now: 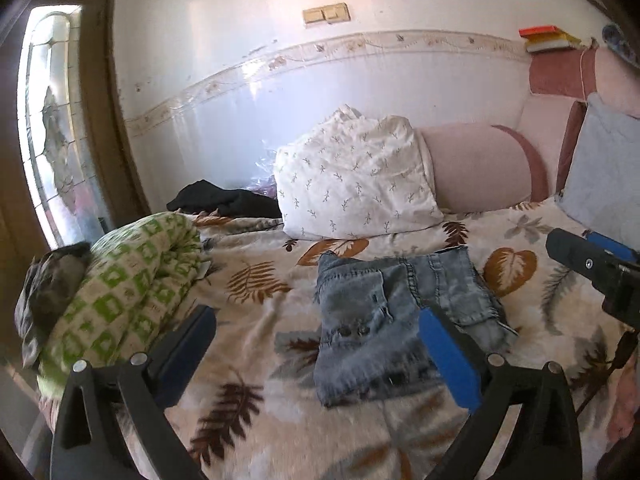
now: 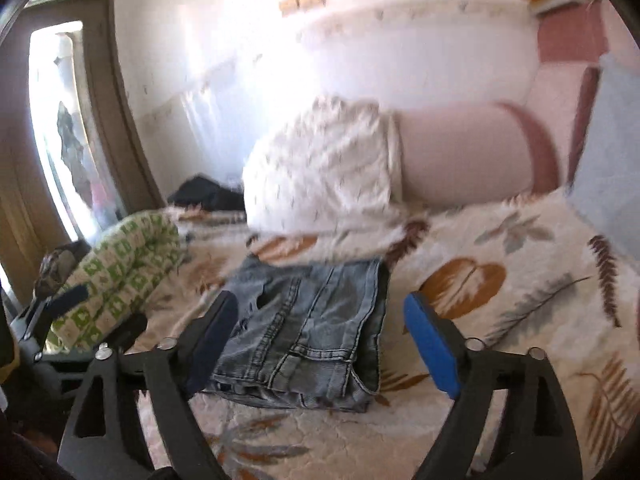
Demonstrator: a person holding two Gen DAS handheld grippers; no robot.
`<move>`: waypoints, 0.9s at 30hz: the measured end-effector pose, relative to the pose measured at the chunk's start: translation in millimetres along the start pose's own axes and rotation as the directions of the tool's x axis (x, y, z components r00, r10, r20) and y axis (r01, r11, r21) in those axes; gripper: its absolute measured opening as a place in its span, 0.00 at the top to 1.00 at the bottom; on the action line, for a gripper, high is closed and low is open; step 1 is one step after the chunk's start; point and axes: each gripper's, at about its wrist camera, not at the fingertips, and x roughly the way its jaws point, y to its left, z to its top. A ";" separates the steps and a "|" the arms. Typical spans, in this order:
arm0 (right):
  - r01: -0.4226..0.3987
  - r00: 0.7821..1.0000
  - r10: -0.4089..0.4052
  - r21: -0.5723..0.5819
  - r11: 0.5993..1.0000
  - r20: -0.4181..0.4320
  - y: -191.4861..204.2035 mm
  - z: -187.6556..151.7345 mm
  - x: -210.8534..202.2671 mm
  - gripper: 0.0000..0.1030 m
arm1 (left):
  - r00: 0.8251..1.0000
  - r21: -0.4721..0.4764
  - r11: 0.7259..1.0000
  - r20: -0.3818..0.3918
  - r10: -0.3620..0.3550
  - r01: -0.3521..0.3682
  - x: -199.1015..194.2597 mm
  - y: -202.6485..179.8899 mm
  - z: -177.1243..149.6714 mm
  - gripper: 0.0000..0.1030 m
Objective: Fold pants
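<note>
A pair of light-blue denim pants [image 1: 360,300] [image 2: 312,320] lies folded into a compact rectangle on the leaf-patterned bed cover [image 1: 260,280]. My left gripper [image 1: 316,316] hovers above the bed just in front of the pants, open wide, with nothing between its blue pads. In the right wrist view my right gripper [image 2: 320,300] is also open and raised clear of the pants, which lie flat beyond its fingers. The right gripper's tip [image 1: 592,264] shows at the right edge of the left wrist view. The left gripper [image 2: 60,304] shows at the left edge of the right wrist view.
A white sprigged pillow [image 1: 352,184] and a pink bolster [image 1: 480,164] lie behind the pants against the wall. A rolled green-and-white blanket [image 1: 132,288] is at the left, with a black garment [image 1: 224,200] behind it. A grey cushion [image 1: 600,172] stands at the right.
</note>
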 end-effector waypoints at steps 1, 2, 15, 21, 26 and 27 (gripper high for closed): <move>0.009 0.999 -0.009 0.006 1.000 0.030 1.1 -3.0 -9.7 0.12 | 1.000 -0.010 1.000 -0.004 -0.005 0.005 -4.9 0.8 -1.1 0.00; 0.015 0.998 -0.016 0.012 1.000 0.055 2.2 -6.3 -18.6 0.12 | 1.000 -0.019 1.000 -0.009 -0.011 0.011 -10.3 1.7 -2.4 0.00; 0.062 0.944 -0.049 -0.030 0.998 0.327 36.9 -33.6 -116.1 0.06 | 0.999 -0.017 1.000 0.046 0.005 -0.004 -81.0 9.2 2.2 0.00; 0.086 0.915 -0.055 -0.059 0.995 0.399 56.7 -39.2 -151.3 0.02 | 0.996 -0.021 1.000 0.085 0.019 -0.017 -105.0 17.3 9.8 0.00; 0.088 0.894 -0.044 -0.078 0.993 0.446 74.1 -37.9 -173.8 0.00 | 0.991 -0.035 0.999 0.123 0.045 -0.041 -119.8 27.3 18.9 0.00; 0.085 0.891 -0.041 -0.079 0.993 0.453 77.5 -36.2 -176.8 0.00 | 0.990 -0.038 0.998 0.129 0.050 -0.046 -121.6 29.4 20.8 0.00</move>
